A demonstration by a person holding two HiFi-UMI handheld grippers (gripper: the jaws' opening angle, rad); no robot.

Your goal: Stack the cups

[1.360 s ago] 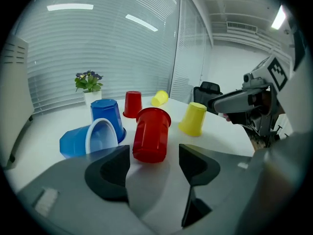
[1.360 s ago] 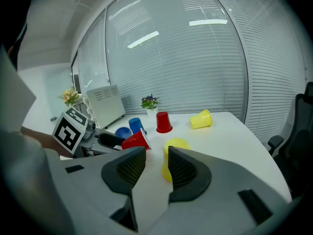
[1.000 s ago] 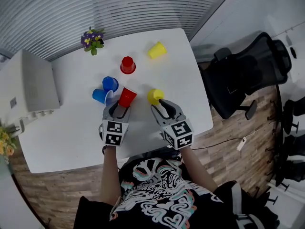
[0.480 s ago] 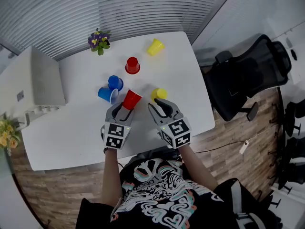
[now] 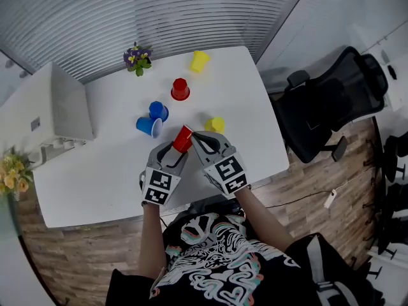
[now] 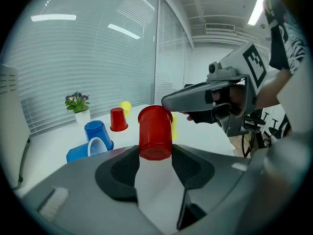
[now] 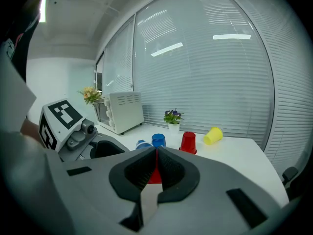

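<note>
My left gripper is shut on a red cup and holds it in the air above the white table, the cup squeezed between both pads. The jaws of my right gripper have just been closing; they now pinch that cup's far rim, seen as a red sliver between its pads. On the table stand a second red cup, a blue cup and a yellow cup, all upside down. Another blue cup and another yellow cup lie on their sides.
A small pot of flowers stands at the table's far edge. A white oven-like appliance fills the left end, with yellow flowers beside it. A black office chair stands off the table's right side.
My right gripper has swung left, away from the yellow cup, and shut on the red cup's rim. My left gripper has lifted the red cup off the table.
</note>
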